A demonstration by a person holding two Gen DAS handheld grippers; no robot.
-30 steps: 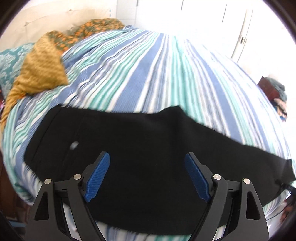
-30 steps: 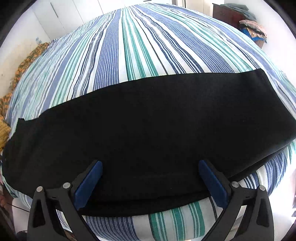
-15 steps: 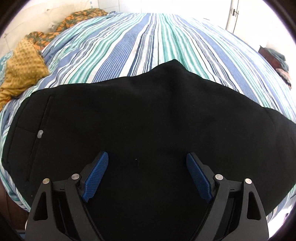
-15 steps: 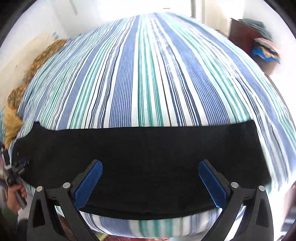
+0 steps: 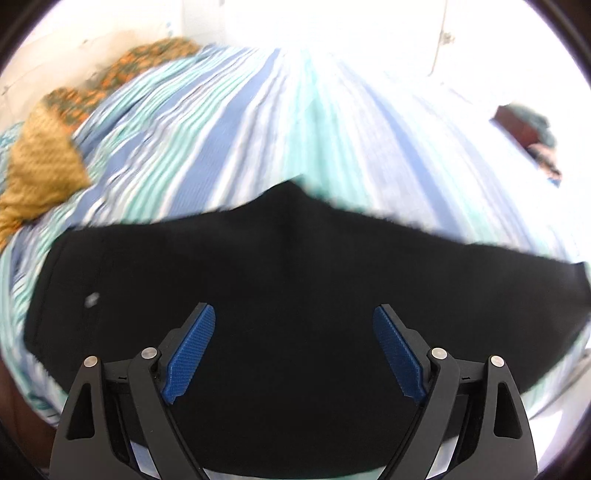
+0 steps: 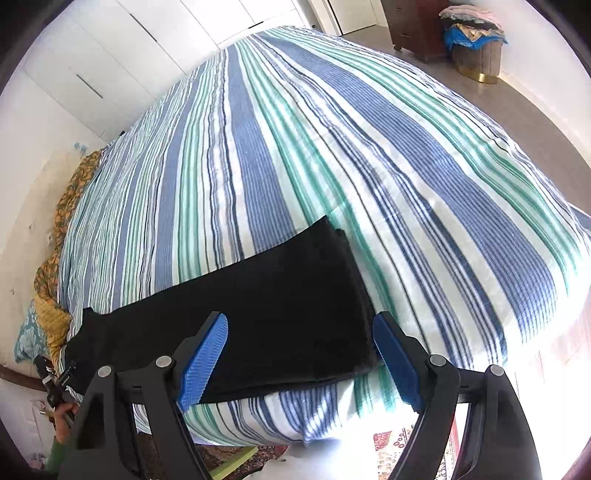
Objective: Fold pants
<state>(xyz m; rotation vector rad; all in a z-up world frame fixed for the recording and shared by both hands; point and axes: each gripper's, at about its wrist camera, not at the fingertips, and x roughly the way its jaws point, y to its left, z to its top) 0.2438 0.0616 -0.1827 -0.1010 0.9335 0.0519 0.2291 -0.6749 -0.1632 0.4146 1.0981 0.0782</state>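
Note:
Black pants [image 5: 288, 288] lie flat along the near edge of a bed with a blue, teal and white striped cover [image 5: 258, 122]. In the left wrist view I see the waist end, with a small pale button at the left. My left gripper [image 5: 294, 354] is open and empty above the waist part. In the right wrist view the pants [image 6: 280, 314] stretch from lower left to the leg hem near the middle. My right gripper [image 6: 300, 360] is open and empty above the hem end, near the bed's edge.
A mustard cloth [image 5: 40, 170] and orange patterned fabric [image 5: 125, 70] lie at the bed's far left. A dark wooden cabinet [image 6: 417, 26] and a stool piled with clothes [image 6: 476, 40] stand on the floor at the right. White wardrobes [image 6: 92, 59] line the far wall. A patterned rug [image 6: 402, 446] lies below.
The left gripper has pulled back and tilted up, so the pants look smaller. The right gripper has swung right toward the leg hem end. Both stay open.

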